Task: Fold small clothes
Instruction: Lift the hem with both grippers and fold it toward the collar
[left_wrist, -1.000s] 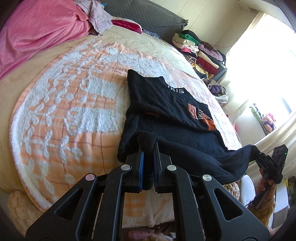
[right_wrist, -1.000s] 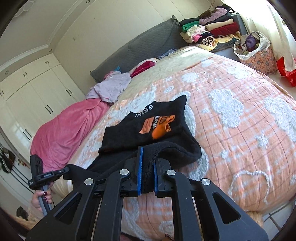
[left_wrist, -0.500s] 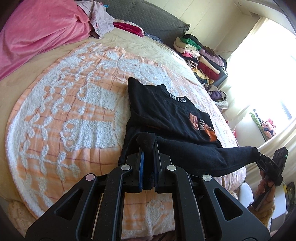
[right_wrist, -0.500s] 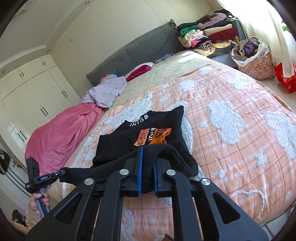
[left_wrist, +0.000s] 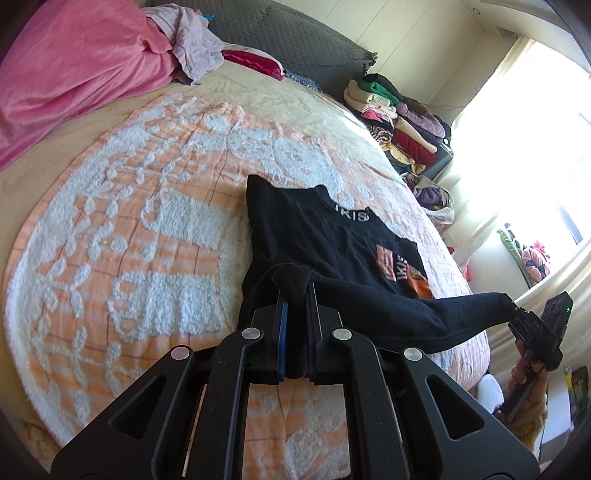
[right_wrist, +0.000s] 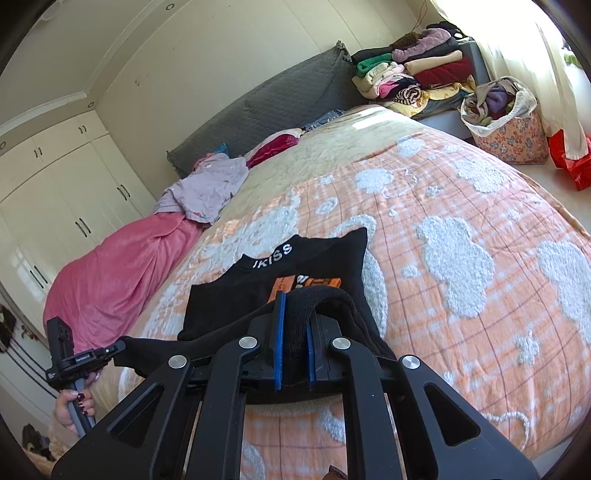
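Across the wide bed lies an orange-and-white tufted blanket with cloud and flower shapes, covering most of the mattress. Behind it stands a grey quilted headboard cushion, and white wardrobe doors with dark handles fill the wall on that side. A large pink bedcover is bunched along one edge of the bed, with a crumpled pale lilac garment on top of it. A stack of folded clothes in green, cream, maroon and purple sits beyond the head of the bed, beside a floral fabric bag stuffed with clothes.

Near the middle of the blanket lies the small black sweater with white collar lettering and an orange chest print, its upper part flat on the bed. Its lower hem is lifted off the blanket and stretched between the two tools. The left gripper is pinched tight on one bunched corner of the black hem, and the right gripper is clamped narrow on the other corner, the knit fabric squeezed between its blue pads. In each wrist view the opposite gripper shows at the edge, held by a hand with dark-painted nails.
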